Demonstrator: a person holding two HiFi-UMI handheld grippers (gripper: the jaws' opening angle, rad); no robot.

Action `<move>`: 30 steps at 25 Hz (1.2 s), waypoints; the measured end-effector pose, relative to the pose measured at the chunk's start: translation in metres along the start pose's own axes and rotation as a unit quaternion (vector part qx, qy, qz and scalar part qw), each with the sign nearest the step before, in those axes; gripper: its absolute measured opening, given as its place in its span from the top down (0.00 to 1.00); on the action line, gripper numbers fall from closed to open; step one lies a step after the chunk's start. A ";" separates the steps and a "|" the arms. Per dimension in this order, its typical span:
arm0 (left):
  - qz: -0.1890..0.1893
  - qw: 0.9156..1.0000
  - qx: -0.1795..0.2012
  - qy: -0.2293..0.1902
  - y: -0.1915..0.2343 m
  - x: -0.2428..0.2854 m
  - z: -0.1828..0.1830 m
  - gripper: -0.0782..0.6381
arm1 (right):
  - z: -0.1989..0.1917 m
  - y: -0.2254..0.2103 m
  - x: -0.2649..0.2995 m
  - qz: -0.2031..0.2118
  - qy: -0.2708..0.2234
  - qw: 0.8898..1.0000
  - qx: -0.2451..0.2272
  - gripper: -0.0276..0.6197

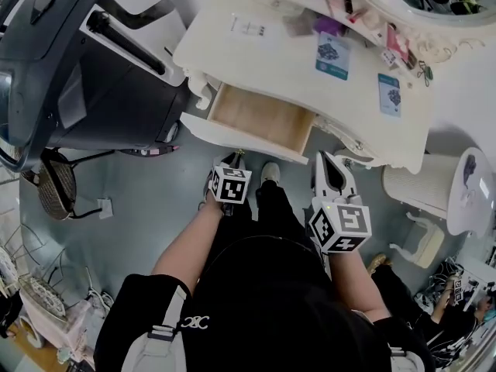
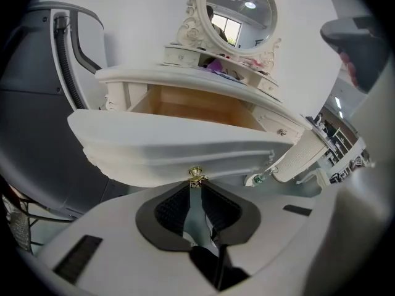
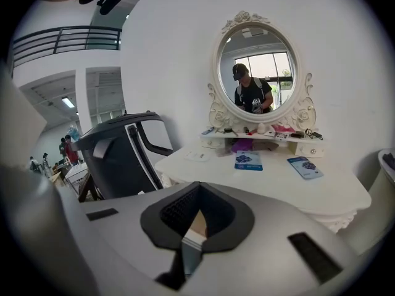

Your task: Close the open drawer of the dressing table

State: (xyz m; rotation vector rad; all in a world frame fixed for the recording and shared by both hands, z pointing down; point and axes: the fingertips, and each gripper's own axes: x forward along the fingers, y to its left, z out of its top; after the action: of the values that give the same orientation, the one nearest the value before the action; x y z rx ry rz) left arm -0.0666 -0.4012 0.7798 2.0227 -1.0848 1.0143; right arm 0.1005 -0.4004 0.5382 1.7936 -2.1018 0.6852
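Note:
The white dressing table [image 1: 256,60] has its wooden drawer [image 1: 260,116] pulled out toward me. In the left gripper view the drawer's white front [image 2: 179,147] fills the middle, with a small gold knob [image 2: 196,176] at its lower edge. My left gripper [image 2: 196,187] has its jaws drawn close, and the knob's base sits between their tips. From the head view, the left gripper [image 1: 232,161] is at the drawer front. My right gripper [image 1: 334,163] is shut and holds nothing, to the right of the drawer; the right gripper [image 3: 196,216] faces the table top.
A large dark chair [image 1: 70,60] stands close on the left of the table. A white stool and basket [image 1: 422,188] stand on the right. Blue cards [image 1: 333,56] and small items lie on the top under the oval mirror [image 3: 256,73]. My shoes [image 1: 270,173] are under the drawer.

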 end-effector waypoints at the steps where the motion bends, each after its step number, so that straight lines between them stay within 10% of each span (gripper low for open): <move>1: 0.001 1.000 0.001 0.002 -0.001 0.004 -0.001 0.82 | -0.001 -0.003 -0.001 -0.002 0.000 1.000 0.001 0.94; 30: 0.041 0.996 0.049 -0.060 0.011 0.101 0.140 0.81 | 0.000 -0.097 -0.057 -0.150 -0.034 0.987 0.042 0.94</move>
State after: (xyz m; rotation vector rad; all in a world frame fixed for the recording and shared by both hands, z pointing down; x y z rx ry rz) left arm 0.0076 -0.5562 0.7954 2.1569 -1.2102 1.0157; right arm 0.2059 -0.3636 0.5250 2.1475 -1.8079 0.6478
